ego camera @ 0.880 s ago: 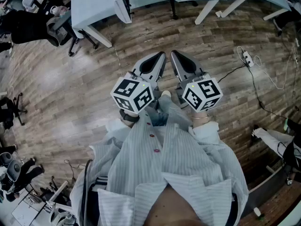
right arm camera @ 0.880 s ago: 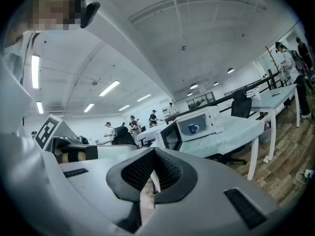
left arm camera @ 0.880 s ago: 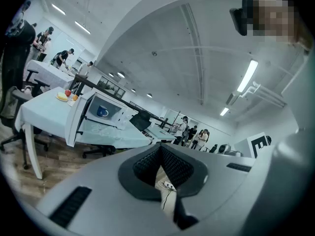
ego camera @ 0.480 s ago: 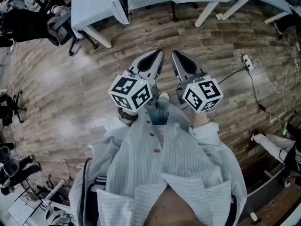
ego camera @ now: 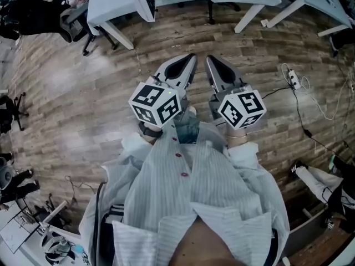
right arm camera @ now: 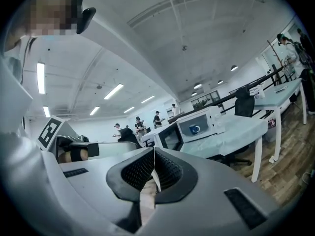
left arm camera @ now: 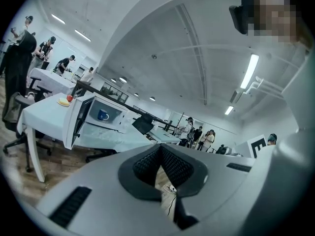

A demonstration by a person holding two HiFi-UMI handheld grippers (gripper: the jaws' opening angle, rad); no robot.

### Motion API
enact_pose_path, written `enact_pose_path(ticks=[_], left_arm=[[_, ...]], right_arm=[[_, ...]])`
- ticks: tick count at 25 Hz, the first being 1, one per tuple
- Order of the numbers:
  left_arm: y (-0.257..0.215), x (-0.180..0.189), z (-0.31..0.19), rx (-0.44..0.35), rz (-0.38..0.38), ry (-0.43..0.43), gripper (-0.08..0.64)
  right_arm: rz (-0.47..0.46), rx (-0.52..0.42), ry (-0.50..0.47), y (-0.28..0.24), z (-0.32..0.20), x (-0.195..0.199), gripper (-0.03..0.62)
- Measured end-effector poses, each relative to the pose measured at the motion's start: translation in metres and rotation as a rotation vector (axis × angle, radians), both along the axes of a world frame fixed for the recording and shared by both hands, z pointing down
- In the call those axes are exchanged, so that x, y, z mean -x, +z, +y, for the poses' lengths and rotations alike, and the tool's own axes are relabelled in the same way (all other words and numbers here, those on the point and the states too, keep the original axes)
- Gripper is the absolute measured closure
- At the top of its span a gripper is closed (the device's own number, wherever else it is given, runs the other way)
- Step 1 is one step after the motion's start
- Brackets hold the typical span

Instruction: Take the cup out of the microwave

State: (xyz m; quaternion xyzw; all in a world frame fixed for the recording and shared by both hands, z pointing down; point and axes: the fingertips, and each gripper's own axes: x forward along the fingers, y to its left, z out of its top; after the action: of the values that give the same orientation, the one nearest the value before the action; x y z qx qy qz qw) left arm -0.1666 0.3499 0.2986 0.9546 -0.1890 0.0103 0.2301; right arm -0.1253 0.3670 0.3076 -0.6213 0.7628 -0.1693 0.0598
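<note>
1 cup (left arm camera: pixel 103 115): blue mug, sitting inside the microwave, well apart from both grippers
Microwave (left arm camera: pixel 109 127): white, door swung wide open, parked on a table
Table (left arm camera: pixel 44 114): pale cloth draped over it
Left gripper (left arm camera: pixel 160 149): jaws pressed together, nothing in them
Right gripper (right arm camera: pixel 154 150): same deal, clamped tight and empty
Pose: the 2 sit side by side, roughly level, in front of a striped shirt (ego camera: pixel 194 193), over a wood floor (ego camera: pixel 83 93)
</note>
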Motion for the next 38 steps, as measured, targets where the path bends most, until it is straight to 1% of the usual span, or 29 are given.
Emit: enact_pose_path(ticks=[3, 9, 14, 20, 28, 33, 38], left_arm=[[0.004, -0.005, -0.006, 0.001, -0.015, 0.007, 0.552], [0.012, -0.015, -0.031, 0.03, -0.029, 0.011, 0.552], [0.014, -0.036, -0.076, 0.037, -0.023, 0.017, 0.552], [0.007, -0.063, -0.141, 0.028, -0.008, 0.027, 0.552], [-0.001, -0.078, -0.209, 0.0, 0.01, 0.021, 0.552], [0.003, -0.078, -0.229, 0.001, 0.009, 0.033, 0.552], [0.015, -0.079, -0.231, 0.022, -0.001, 0.036, 0.552]], right_arm=[[-0.016, 0.005, 0.001, 0.005, -0.007, -0.005, 0.558], [-0.031, 0.041, -0.002, 0.019, -0.035, -0.016, 0.558], [-0.033, 0.054, 0.013, 0.023, -0.077, -0.039, 0.558], [-0.019, 0.056, 0.029, 0.019, -0.142, -0.071, 0.558], [-0.021, 0.038, 0.037, 0.013, -0.212, -0.092, 0.558], [-0.036, 0.049, 0.041, 0.02, -0.238, -0.091, 0.558], [-0.049, 0.07, 0.043, 0.03, -0.243, -0.091, 0.558]])
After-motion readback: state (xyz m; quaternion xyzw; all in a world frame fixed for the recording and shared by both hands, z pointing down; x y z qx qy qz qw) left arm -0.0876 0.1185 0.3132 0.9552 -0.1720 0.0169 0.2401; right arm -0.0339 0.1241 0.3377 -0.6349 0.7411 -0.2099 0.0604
